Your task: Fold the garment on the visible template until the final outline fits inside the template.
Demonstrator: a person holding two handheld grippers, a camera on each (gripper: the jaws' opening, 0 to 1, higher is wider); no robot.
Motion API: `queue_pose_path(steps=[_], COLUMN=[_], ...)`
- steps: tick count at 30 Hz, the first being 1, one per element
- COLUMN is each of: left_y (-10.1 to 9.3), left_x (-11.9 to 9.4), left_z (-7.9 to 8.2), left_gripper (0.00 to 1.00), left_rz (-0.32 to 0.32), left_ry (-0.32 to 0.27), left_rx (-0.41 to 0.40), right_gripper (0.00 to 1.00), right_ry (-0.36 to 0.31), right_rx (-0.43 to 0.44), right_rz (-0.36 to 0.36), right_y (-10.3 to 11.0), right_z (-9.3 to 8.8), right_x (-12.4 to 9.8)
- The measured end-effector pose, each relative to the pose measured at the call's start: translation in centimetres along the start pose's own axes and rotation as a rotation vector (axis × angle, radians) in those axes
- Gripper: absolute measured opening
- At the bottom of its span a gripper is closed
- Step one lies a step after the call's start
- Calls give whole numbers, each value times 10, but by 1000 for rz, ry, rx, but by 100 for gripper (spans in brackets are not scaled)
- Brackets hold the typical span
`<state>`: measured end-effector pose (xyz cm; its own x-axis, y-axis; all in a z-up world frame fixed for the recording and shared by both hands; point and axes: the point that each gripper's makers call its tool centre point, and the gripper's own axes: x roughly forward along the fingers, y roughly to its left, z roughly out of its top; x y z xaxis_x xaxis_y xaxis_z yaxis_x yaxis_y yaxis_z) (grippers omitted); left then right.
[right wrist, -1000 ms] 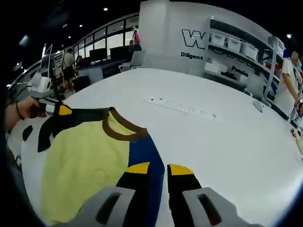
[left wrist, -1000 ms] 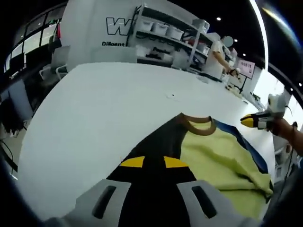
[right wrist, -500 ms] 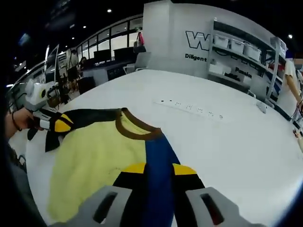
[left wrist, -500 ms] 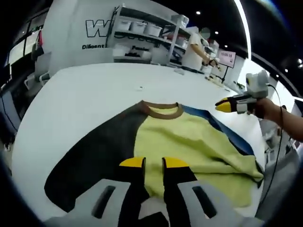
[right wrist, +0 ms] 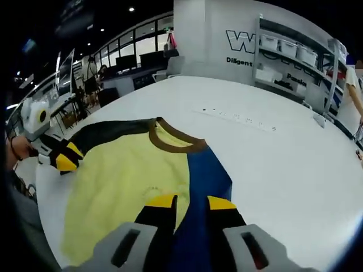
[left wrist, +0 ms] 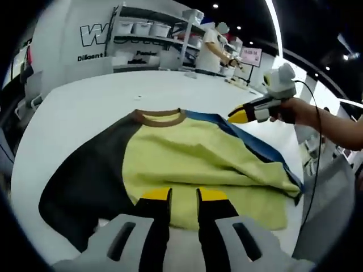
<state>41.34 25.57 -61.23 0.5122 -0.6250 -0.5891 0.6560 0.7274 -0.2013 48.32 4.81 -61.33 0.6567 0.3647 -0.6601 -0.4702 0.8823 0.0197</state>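
Table (left wrist: 85, 96): white and broad. No template outline can be made out on it.
Garment (left wrist: 187, 164): spread flat, collar (left wrist: 160, 118) pointing away from the person. Dark sleeve on the left side, yellow body in the middle, blue sleeve (right wrist: 207, 181) on the right. Long axis runs hem to collar, straight away from both tools.
Left gripper (left wrist: 184, 195): over the near hem of the yellow body, jaws slightly apart, holding nothing.
Right gripper (right wrist: 186, 202): over the seam between yellow body and blue sleeve, jaws apart, nothing clamped.
Nearer tool: right for the blue sleeve, left for the dark sleeve, as I judge it.
Next move: likely a sleeve fold inward, across the long axis.
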Motion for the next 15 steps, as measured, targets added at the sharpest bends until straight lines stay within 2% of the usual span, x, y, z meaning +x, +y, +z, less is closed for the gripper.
queue_pose_path(steps=[4, 6, 8, 11, 12, 15], left_y=[-7, -13, -22, -26, -38, -57], left_x=[-2, -5, -7, -8, -9, -12], left_z=[-9, -10, -16, -19, -26, -33], left_gripper=[12, 13, 14, 16, 17, 17], left_rz=[-8, -23, -49, -57, -81, -126], left_ry=[22, -3, 3, 8, 24, 24], left_rx=[15, -1, -19, -12, 11, 40], right_gripper=[14, 14, 14, 14, 14, 13], right_ry=[0, 7, 9, 10, 11, 20], right_rx=[5, 2, 0, 0, 1, 1], right_rz=[0, 9, 8, 8, 11, 14], right_y=[3, 6, 6, 6, 7, 10], right_z=[-5, -7, -8, -9, -11, -17], right_x=[-2, -4, -5, -5, -7, -6])
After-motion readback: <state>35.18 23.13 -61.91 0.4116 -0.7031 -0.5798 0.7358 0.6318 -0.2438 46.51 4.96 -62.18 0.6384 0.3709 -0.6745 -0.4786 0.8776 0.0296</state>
